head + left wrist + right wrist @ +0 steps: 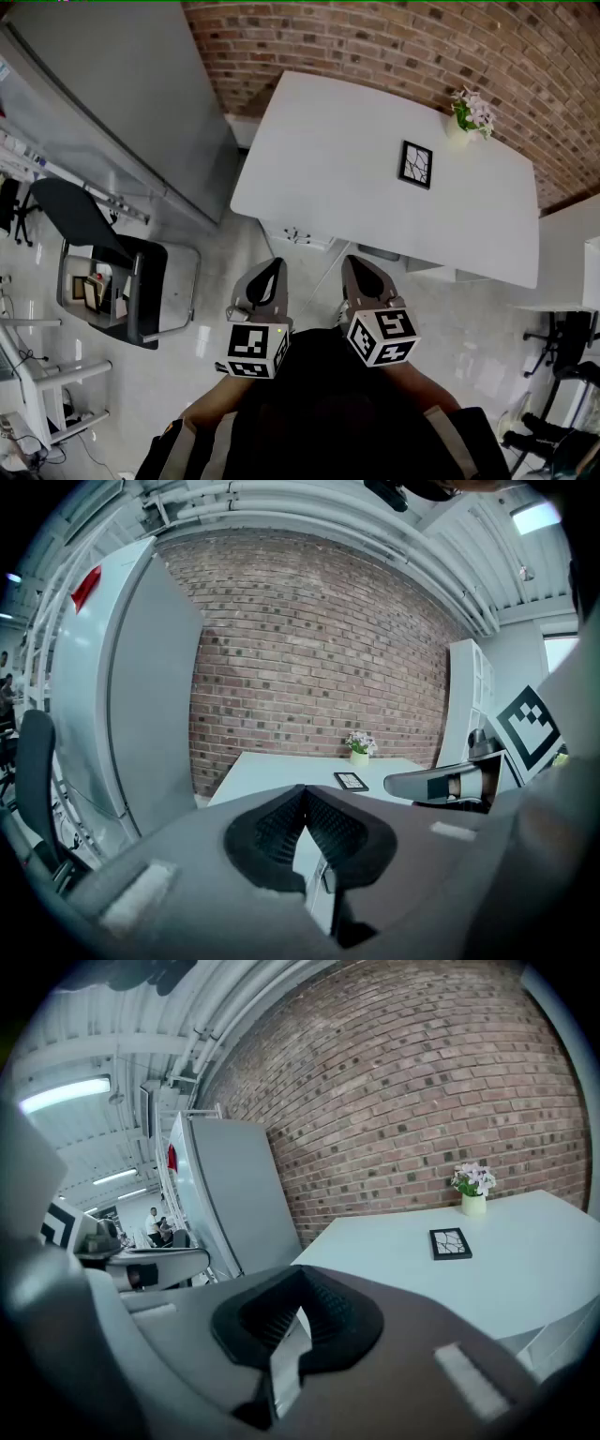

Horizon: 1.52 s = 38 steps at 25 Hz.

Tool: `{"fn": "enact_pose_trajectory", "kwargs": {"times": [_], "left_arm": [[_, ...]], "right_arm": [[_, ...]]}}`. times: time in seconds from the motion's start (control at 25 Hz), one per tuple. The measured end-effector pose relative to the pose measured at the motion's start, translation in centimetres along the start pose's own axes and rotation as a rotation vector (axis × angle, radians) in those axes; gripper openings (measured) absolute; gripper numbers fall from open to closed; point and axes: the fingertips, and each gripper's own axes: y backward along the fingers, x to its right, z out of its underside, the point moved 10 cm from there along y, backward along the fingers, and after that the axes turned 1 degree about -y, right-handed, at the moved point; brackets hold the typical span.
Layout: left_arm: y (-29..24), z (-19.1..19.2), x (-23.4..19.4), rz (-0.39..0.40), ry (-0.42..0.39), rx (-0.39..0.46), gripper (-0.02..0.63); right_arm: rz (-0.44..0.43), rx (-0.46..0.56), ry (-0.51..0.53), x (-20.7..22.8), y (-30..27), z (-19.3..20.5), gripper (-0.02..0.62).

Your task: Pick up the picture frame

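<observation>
frame (415,164): lies flat on the white tabletop (328,159), near the flowers (472,112) | your left gripper (270,272): squeezed tight, holds nothing, well apart from the frame | your right gripper (357,270): squeezed tight too, holds nothing

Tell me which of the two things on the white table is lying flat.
The black picture frame; it lies flat, while the small flower pot stands upright by the brick wall.
</observation>
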Motion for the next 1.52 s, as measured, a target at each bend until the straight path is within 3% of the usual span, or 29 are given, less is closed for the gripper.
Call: {"fn": "enact_pose_trajectory", "kwargs": {"times": [0.64, 1.32, 1.52], "left_arm": [[-3.6, -1.5, 3.4, 0.01, -0.029, 0.0, 0.0], [-12.3, -3.6, 17.6, 0.178, -0.129, 0.0, 0.0], [-13.4, -3.5, 19.4, 0.199, -0.144, -0.026, 0.0]], "right_arm": [[-0.031, 0.041, 0.021, 4.0, 0.6, -1.8, 0.002], [0.066, 0.098, -0.022, 17.1, 7.4, -3.6, 0.002], [0.091, 0.097, -0.059, 19.1, 8.5, -3.1, 0.002]]}}
